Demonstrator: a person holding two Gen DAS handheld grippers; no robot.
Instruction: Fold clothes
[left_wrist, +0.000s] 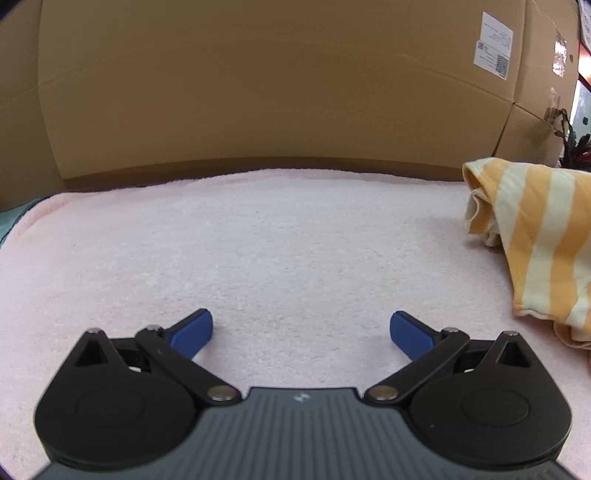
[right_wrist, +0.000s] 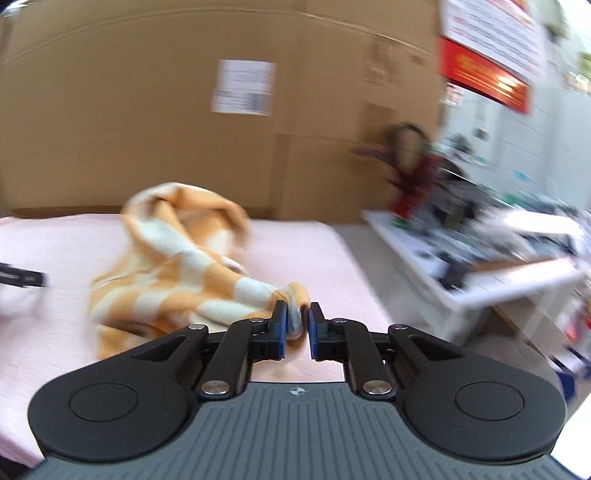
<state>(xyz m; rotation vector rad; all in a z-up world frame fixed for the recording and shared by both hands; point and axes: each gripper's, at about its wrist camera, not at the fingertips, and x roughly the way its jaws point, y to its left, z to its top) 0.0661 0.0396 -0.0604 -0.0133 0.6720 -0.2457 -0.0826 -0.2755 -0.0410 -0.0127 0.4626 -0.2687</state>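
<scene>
In the left wrist view, the left tool (left_wrist: 301, 334) hangs over a pale pink towel (left_wrist: 258, 251) that covers the surface, its 2 blue fingers (left_wrist: 194, 332) spread wide apart with only bare towel between them. Behind the towel stands a wall of big brown cardboard boxes (left_wrist: 277, 92); a white shipping label (left_wrist: 494, 46) sits high on the right, with barcodes and small print too fine to read. At the right edge lies the orange-and-cream striped garment (left_wrist: 535, 236), crumpled in a heap on the towel, well apart from this tool. The right wrist view is smeared by motion. There the same garment (right_wrist: 177, 258) is bunched on the pink towel (right_wrist: 55, 332), and a twisted corner of it runs to the right tool (right_wrist: 297, 325), whose 2 blue pads are drawn close together and clamped on that corner. On the cardboard behind, a white label (right_wrist: 243, 86) is blurred beyond reading. To the right, a red and white poster (right_wrist: 491, 48) carries writing that cannot be made out, and a white counter (right_wrist: 480, 266) holds a clutter of dark items too blurred to name.
</scene>
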